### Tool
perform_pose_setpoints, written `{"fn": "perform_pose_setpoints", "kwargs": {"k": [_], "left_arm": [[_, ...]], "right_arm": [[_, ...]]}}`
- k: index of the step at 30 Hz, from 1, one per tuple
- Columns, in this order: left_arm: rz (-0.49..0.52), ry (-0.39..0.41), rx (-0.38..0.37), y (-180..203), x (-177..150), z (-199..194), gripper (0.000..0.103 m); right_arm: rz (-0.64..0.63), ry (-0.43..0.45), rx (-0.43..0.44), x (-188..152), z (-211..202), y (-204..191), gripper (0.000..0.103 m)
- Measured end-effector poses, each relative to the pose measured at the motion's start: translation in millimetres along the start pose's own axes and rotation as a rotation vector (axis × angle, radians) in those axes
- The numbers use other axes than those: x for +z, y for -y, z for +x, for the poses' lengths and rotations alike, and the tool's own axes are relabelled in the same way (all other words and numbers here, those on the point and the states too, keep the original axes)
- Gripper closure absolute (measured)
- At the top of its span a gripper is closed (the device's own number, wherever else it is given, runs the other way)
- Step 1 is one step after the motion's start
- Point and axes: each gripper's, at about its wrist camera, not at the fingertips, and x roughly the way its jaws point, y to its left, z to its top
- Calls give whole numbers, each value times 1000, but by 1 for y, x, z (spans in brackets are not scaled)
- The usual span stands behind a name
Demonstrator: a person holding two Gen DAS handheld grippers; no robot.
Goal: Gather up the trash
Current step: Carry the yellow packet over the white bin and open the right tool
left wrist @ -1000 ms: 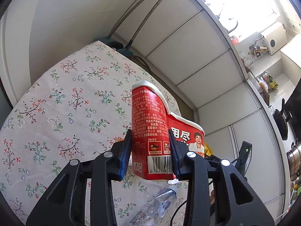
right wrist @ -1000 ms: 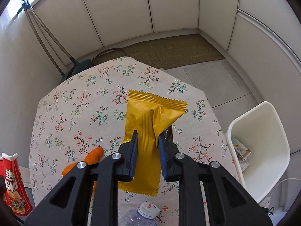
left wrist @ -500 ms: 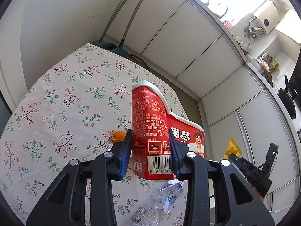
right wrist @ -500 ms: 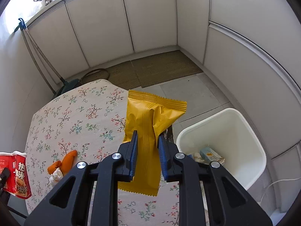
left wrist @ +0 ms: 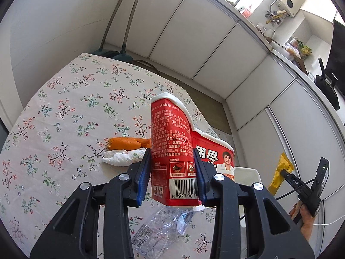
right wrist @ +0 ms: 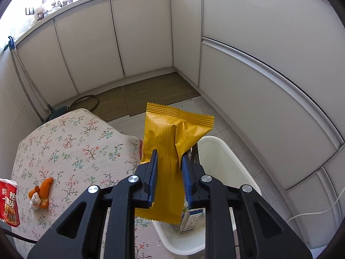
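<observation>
My left gripper (left wrist: pixel 172 170) is shut on a crushed red instant-noodle cup (left wrist: pixel 170 151), held above the floral table (left wrist: pixel 71 108). My right gripper (right wrist: pixel 169 172) is shut on a yellow snack wrapper (right wrist: pixel 170 151) and holds it over the near edge of the white trash bin (right wrist: pixel 217 159). The bin holds a small carton (right wrist: pixel 190 220). The wrapper (left wrist: pixel 280 172), right gripper and bin rim (left wrist: pixel 245 172) also show at the right of the left wrist view. The red cup shows at the left edge of the right wrist view (right wrist: pixel 8 205).
Orange peel (left wrist: pixel 127 143) and a crumpled white tissue (left wrist: pixel 123 157) lie on the table. A crushed clear plastic bottle (left wrist: pixel 163 224) lies under my left gripper. White cabinets (right wrist: pixel 140 38) and a brown floor mat (right wrist: pixel 146 95) stand beyond. Two mop handles (left wrist: pixel 120 21) lean on the wall.
My right gripper has carried the yellow wrapper right, off the table and over the bin. My left gripper has shifted with the red cup, bringing the peel and tissue into view.
</observation>
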Motion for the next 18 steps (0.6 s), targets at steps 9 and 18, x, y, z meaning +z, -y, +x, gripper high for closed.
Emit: {"fn": "perform_pose_setpoints", "kwargs": {"k": [9, 18], "left_arm": [[65, -24, 3, 39, -17, 10, 68], [149, -52, -10, 92, -33, 29, 68]], "right_arm": [[-20, 67, -108, 0, 5, 48, 81], [-36, 85, -167, -7, 21, 76, 65]]}}
